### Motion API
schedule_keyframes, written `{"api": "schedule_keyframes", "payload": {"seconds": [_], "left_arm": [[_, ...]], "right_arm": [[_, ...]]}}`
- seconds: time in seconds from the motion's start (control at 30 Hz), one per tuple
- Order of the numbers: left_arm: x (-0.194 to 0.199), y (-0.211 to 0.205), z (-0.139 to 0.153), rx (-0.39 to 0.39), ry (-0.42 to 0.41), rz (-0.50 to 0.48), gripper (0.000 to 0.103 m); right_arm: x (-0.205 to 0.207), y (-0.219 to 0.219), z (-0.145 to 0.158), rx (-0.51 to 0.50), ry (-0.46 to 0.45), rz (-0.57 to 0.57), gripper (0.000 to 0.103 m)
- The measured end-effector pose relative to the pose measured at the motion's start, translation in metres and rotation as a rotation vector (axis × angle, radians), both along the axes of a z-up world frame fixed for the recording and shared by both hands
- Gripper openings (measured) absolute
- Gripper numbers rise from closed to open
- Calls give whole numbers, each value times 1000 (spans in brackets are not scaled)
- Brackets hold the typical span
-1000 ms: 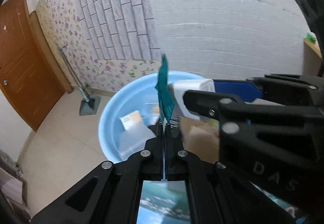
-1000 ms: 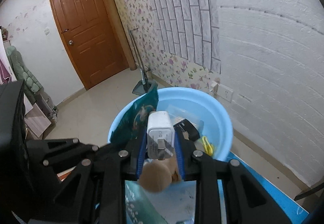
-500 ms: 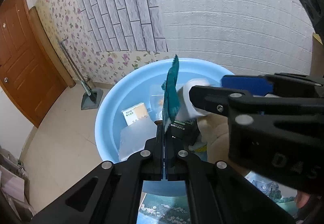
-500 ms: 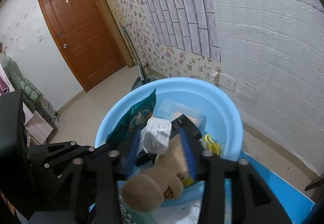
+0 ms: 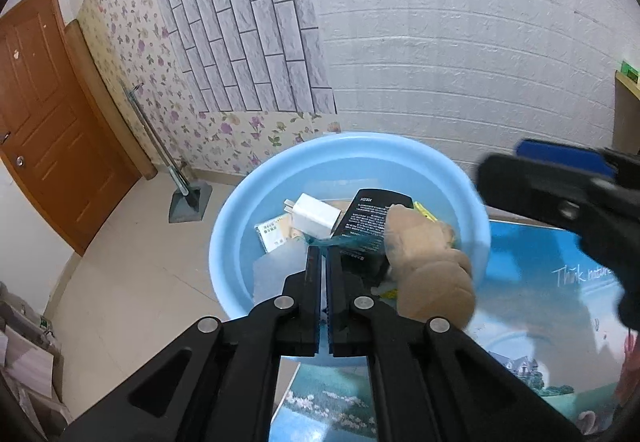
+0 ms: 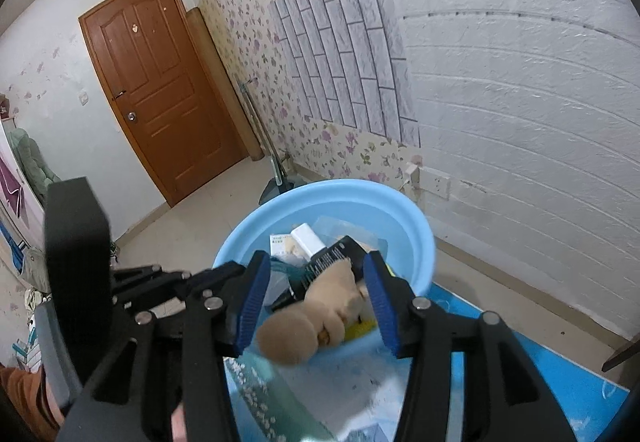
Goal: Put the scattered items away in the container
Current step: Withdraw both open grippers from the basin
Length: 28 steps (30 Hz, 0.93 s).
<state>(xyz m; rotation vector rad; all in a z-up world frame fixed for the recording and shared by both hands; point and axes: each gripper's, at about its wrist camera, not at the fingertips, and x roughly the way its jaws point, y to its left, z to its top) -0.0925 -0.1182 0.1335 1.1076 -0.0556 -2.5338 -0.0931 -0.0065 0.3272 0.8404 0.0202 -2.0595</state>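
A light blue basin (image 5: 224,226) (image 6: 424,238) holds a white charger (image 5: 316,216) (image 6: 308,238), a black printed box (image 5: 368,218) (image 6: 332,258), a small card packet (image 5: 274,236) and a yellow item (image 5: 424,208). A brown plush toy (image 5: 424,262) (image 6: 316,318) lies over the basin's near rim. My left gripper (image 5: 323,252) is shut on a thin teal packet (image 5: 348,240) (image 6: 284,266), which leans forward over the basin. My right gripper (image 6: 316,290) stands open above the plush toy, its blue pads (image 6: 252,302) not touching it. One of its fingers (image 5: 540,186) shows at the right of the left wrist view.
The basin stands at the edge of a blue printed mat (image 5: 540,282) (image 6: 500,362). Behind it is a white brick wall with a socket (image 6: 438,184). A long-handled dustpan (image 5: 188,198) leans by the flowered wall, and a brown door (image 6: 160,102) is at the left.
My right gripper opened and let go of the white charger, which now lies in the basin, then drew back. The teal packet tipped from upright to leaning forward.
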Motion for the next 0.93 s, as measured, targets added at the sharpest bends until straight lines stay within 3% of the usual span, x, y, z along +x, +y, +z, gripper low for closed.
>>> {"api": "schedule_keyframes", "payload": {"seconds": [0.17,0.3,0.4,0.47,0.53,0.73,0.93], "left_arm": [[17,20,4,14,-11,-16,6],[32,45,5,10,-15,-40,27],[40,64,5,10,-16,-70,34],[47,82,4,5,-21,-88,51],[53,95,3,12,-17,-88,81],[63,130,-5,-3,-10,-138,96],[65,156,-8,-29,-10,-171,96]], "right_arm": [[24,39,-1,-7,3,-30,48],[39,74,-8,1,-5,-67,48],[52,101,-17,3,-21,-97,48],[60,115,-21,7,-29,-110,48],[70,132,-26,12,-31,-129,48],[81,176,-35,5,-48,-189,48],[88,204,-42,7,-53,-237,48]]}}
